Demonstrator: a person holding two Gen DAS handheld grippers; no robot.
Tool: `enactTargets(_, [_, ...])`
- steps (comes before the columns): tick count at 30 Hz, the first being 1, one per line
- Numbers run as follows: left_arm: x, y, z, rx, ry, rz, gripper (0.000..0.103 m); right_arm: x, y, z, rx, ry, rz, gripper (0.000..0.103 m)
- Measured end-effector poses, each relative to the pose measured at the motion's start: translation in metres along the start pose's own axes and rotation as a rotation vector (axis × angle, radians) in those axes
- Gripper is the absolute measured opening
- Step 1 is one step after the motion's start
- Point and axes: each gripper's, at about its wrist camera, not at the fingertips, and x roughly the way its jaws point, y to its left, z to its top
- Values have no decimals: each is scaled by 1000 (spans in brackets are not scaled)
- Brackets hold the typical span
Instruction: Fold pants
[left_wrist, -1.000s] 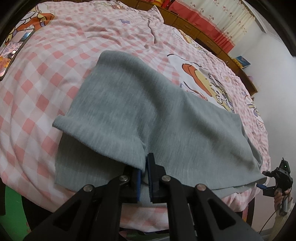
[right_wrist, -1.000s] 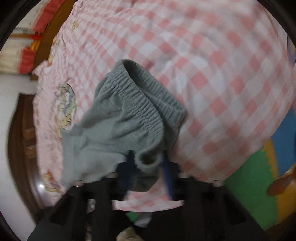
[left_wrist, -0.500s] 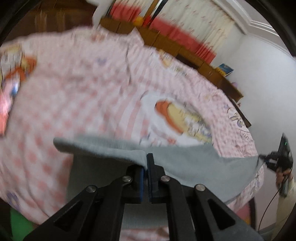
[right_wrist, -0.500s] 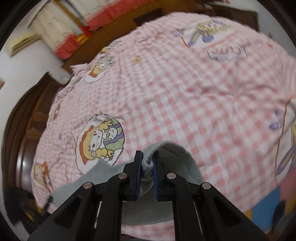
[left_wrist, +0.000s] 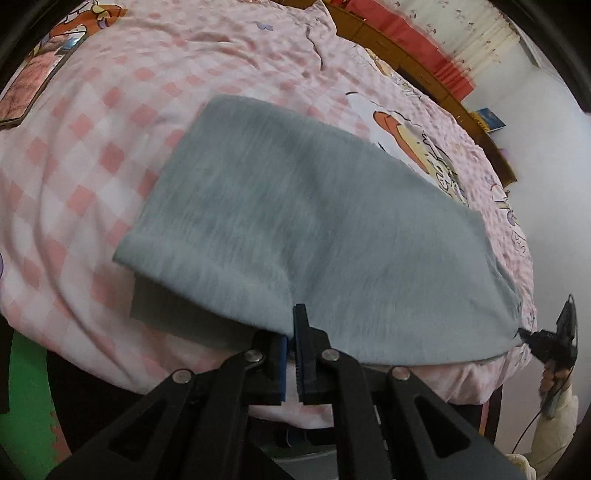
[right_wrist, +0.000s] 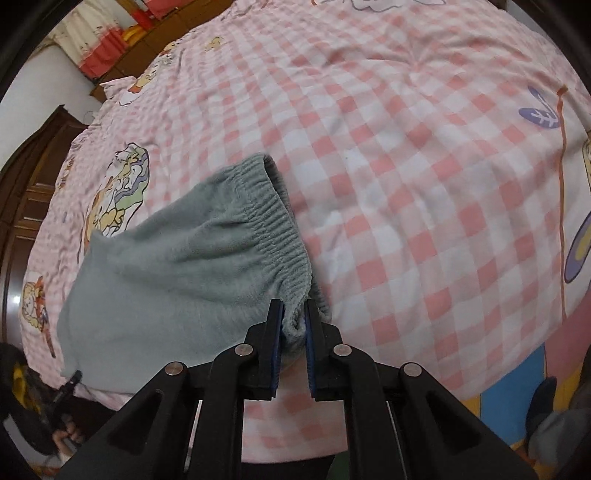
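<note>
Grey knit pants are lifted off the pink checked bed half a second ago, now laid flat again. Right tool rolls upright; its jaws have just been closing and now pinch the elastic waistband. Left tool is back low at the hem.
</note>
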Motion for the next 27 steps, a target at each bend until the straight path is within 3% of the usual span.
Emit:
enactTargets(4, [-1, -5, 3, 40, -1, 38, 6, 5, 5, -8, -35, -15, -52, 15])
enactTargets(6, [-1, -4, 2, 40, 2, 56, 11, 3, 8, -11, -50, -16, -90, 26])
enactTargets(7, [-2, -4, 1, 36, 0, 58, 11, 0, 8, -12, -64, -20, -131, 39])
enactTargets(8, [-4, -2, 0, 33, -1, 56, 11, -3, 9, -13, -81, -29, -171, 44])
enactTargets(12, [-20, 7, -2, 37, -30, 103, 22, -21, 15, -20, -98, -62, -205, 44])
enactTargets(16, [-39, 21, -4, 44, -67, 153, 25, -36, 48, -31, -193, -114, -243, 44])
enactTargets(22, [-57, 38, -3, 25, -112, 147, 29, -31, 126, -55, -367, -122, -157, 44])
enactTargets(27, [-53, 41, 2, -1, -121, 117, 31, 1, 195, -84, -502, -81, -53, 44])
